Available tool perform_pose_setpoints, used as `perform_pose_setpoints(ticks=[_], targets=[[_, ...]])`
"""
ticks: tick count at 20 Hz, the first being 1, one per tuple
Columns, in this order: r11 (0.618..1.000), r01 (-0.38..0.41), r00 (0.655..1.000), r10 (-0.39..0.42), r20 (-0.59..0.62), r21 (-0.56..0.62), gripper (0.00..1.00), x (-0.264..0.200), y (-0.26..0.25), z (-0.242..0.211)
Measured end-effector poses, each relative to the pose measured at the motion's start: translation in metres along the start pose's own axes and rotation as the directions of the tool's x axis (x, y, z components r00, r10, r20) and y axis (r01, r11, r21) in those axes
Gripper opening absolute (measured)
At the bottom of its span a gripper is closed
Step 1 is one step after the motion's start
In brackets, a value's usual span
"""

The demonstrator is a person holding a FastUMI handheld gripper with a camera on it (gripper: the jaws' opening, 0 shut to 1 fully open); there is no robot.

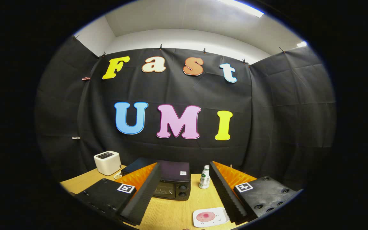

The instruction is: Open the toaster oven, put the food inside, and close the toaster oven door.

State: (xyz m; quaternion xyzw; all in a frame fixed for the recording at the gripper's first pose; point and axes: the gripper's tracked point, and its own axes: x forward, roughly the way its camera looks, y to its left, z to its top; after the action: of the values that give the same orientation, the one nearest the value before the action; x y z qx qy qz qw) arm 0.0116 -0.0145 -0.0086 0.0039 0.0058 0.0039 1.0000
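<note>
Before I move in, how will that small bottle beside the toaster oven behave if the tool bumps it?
The bottle stands upright, tall and narrow, so it probably tips easily. Being round, it would likely roll afterwards. It looks like light plastic. The open tool is not touching it.

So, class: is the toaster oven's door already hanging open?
No. The toaster oven, seen between the open gripper's fingers, has its glass door upright and flush against its front.

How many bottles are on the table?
1. The small white plastic bottle stands on the wooden table beside the black toaster oven, beyond the open jaws. The oven could hide others.
</note>
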Motion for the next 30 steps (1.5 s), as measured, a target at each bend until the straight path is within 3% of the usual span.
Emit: perform_pose_setpoints(ticks=[19, 30], targets=[[1.000, -0.013, 0.998, 0.015, -0.066, 0.024, 0.98, 0.022, 0.016, -0.025], [0.996, 0.000, 0.973, 0.022, -0.228, 0.095, 0.99, 0.087, 0.055, -0.093]])
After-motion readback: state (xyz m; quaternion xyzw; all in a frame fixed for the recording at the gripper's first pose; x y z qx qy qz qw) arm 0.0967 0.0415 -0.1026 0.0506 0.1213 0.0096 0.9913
